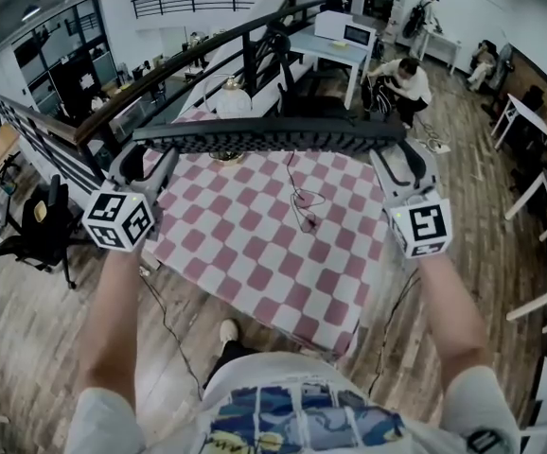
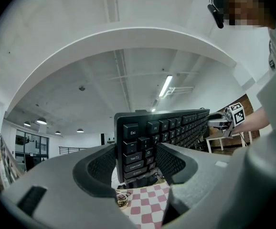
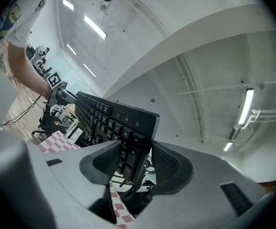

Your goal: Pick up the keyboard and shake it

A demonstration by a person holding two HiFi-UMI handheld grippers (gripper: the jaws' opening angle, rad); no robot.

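A black keyboard (image 1: pixel 269 138) is held in the air, level across the head view, above the pink-and-white checkered table (image 1: pixel 255 253). My left gripper (image 1: pixel 150 166) is shut on its left end, and my right gripper (image 1: pixel 398 164) is shut on its right end. In the left gripper view the Esc end of the keyboard (image 2: pixel 143 144) stands on edge between the pads of the left gripper (image 2: pixel 137 160). The right gripper view shows the numpad end of the keyboard (image 3: pixel 123 128) clamped in the right gripper (image 3: pixel 134 162). The keyboard's thin cable (image 1: pixel 302 197) hangs down to the tablecloth.
A small gold object (image 2: pixel 122 200) sits on the cloth under the keyboard's left end. A black railing (image 1: pixel 84 121) runs behind the table. Office chairs (image 1: pixel 37 225) stand at the left and a white desk (image 1: pixel 344 45) with a crouching person (image 1: pixel 406 83) farther back.
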